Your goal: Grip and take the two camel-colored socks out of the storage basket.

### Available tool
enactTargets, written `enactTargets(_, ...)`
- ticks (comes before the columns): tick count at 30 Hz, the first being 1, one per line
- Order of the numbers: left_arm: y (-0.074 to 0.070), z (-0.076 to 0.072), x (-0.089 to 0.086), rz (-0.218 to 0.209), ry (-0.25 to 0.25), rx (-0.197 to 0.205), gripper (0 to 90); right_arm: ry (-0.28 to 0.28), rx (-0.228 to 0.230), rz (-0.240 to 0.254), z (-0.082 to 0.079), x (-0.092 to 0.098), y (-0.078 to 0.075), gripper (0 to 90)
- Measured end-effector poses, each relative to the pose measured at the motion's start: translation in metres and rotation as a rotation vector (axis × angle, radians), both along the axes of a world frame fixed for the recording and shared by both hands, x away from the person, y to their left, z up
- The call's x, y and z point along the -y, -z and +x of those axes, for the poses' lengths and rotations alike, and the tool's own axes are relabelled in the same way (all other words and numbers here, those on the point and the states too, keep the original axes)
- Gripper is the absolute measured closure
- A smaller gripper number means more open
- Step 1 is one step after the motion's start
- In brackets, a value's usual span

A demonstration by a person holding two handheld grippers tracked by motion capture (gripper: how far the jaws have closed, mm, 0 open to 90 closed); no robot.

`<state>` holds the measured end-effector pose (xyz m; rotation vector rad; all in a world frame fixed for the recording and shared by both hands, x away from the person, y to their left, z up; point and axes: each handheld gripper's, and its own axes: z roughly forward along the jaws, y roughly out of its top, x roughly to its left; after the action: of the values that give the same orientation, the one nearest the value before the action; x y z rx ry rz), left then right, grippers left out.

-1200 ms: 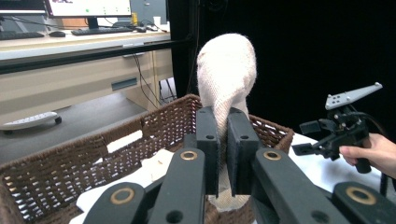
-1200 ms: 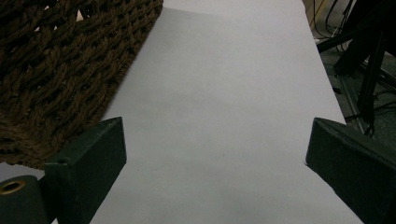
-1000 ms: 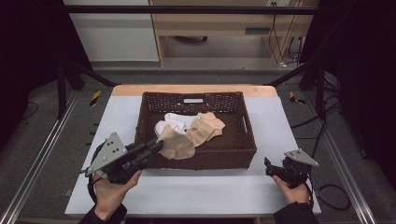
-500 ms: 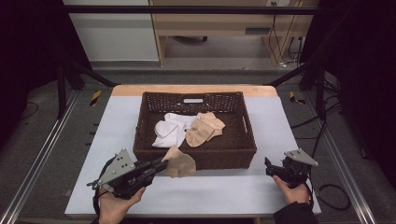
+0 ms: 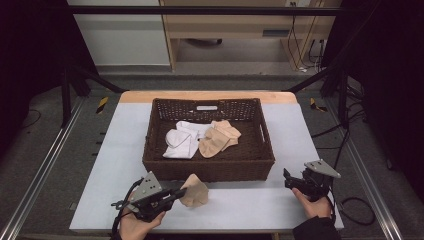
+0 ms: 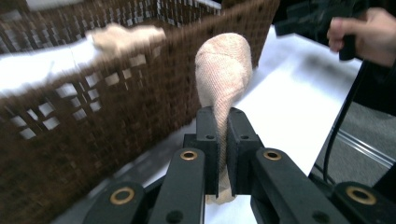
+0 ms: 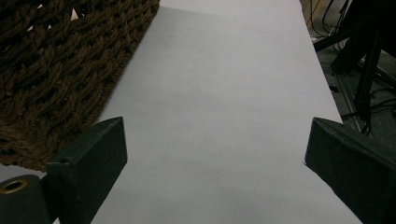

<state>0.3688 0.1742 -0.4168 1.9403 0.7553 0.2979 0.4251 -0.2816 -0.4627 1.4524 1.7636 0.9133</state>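
My left gripper (image 5: 172, 194) (image 6: 222, 122) is shut on a beige sock (image 5: 195, 190) (image 6: 224, 74), low over the white table just in front of the brown wicker basket (image 5: 210, 170) (image 6: 93, 121). The sock droops from the jaws toward the tabletop. Inside the basket lie a white sock (image 5: 181, 141) and another beige sock (image 5: 220, 137). Near the table's front right, my right gripper (image 5: 289, 179) (image 7: 215, 154) stands open above bare tabletop, with the basket's corner (image 7: 56, 70) at its left.
The table (image 5: 310, 135) has free white surface in front of and on both sides of the basket. Its front edge runs close under both hands. A wooden bench and cables stand beyond the far edge. A cable (image 6: 345, 116) trails from the right gripper.
My left gripper has carried the beige sock out of the basket, toward the front, and down close to the tabletop. The right gripper has kept still.
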Motion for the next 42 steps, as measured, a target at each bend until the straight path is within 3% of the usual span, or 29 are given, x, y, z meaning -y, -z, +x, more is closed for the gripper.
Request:
enactTargets(15,0.048,0.008,0.000,0.156,-0.039,-0.092,83.0,-0.005,-0.008,-0.004,0.000,-0.001,0.001,5.9)
enactTargets(18,0.052,0.011,-0.001,0.175,-0.061,-0.086,77.5,-0.005,-0.009,-0.004,0.000,-0.001,0.001,5.9)
enactTargets(21,0.053,0.012,-0.002,0.180,-0.095,-0.079,64.7,-0.006,-0.007,-0.005,0.000,-0.001,0.001,5.9)
enactTargets(25,0.053,0.013,-0.004,0.170,-0.142,-0.068,50.5,-0.006,-0.008,-0.003,0.000,-0.001,0.001,5.9)
enactTargets(28,0.049,0.012,-0.006,0.157,-0.157,-0.054,45.9,-0.005,-0.009,-0.002,0.000,-0.001,0.001,5.8)
enactTargets(42,0.010,0.010,-0.011,0.040,-0.184,0.039,46.2,0.002,-0.007,0.004,0.000,0.000,0.000,5.8)
